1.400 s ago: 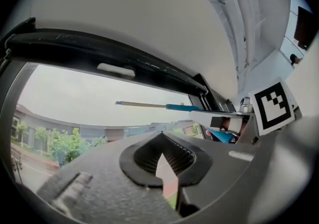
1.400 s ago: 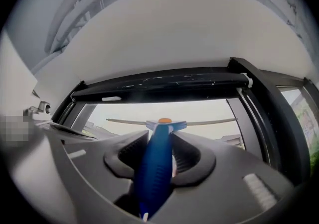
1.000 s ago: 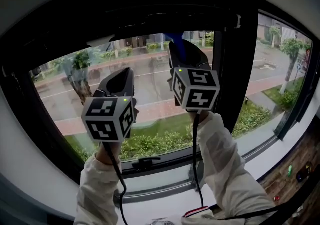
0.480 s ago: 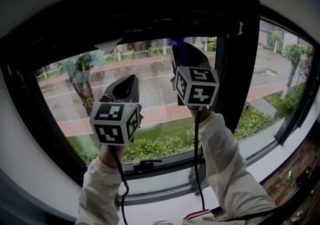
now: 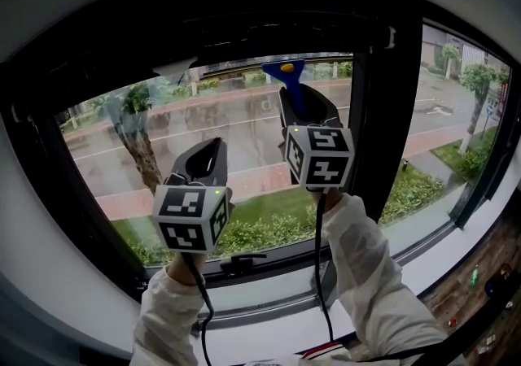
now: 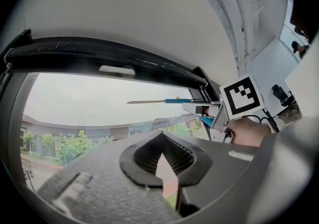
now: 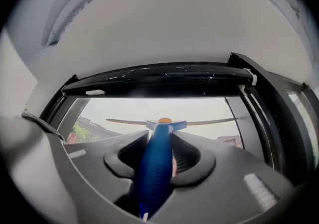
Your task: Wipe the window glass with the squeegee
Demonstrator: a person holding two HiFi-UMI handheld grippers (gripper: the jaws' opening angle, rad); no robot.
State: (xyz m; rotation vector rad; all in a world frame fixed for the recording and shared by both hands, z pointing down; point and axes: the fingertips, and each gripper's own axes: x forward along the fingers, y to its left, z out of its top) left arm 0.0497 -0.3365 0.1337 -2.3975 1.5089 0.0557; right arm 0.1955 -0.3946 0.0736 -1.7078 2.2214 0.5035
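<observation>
L gripper (image 6: 162, 161), at 7 o'clock in the head view: claw pressed together, nothing in it. R gripper (image 7: 160, 141), approx. 1 o'clock, pinches the handle of the blue plastic squeegee with thin grey blade (image 5: 287, 70). Blade lies across at 12 o'clock, at the top edge of the clear window glass (image 5: 236, 145), prob. touching it, tho contact isn't clear. My read: stroke only starting, whole pane below left to wipe. Black window frame (image 5: 244, 23) sits above.

My head camera sits just behind my left claw (image 5: 210, 149) and right claw (image 5: 299, 100), facing the window glass (image 5: 248, 145) close up. Each claw camera looks up along its jaws at the top frame (image 7: 159, 76). The left one also catches my right claw.
</observation>
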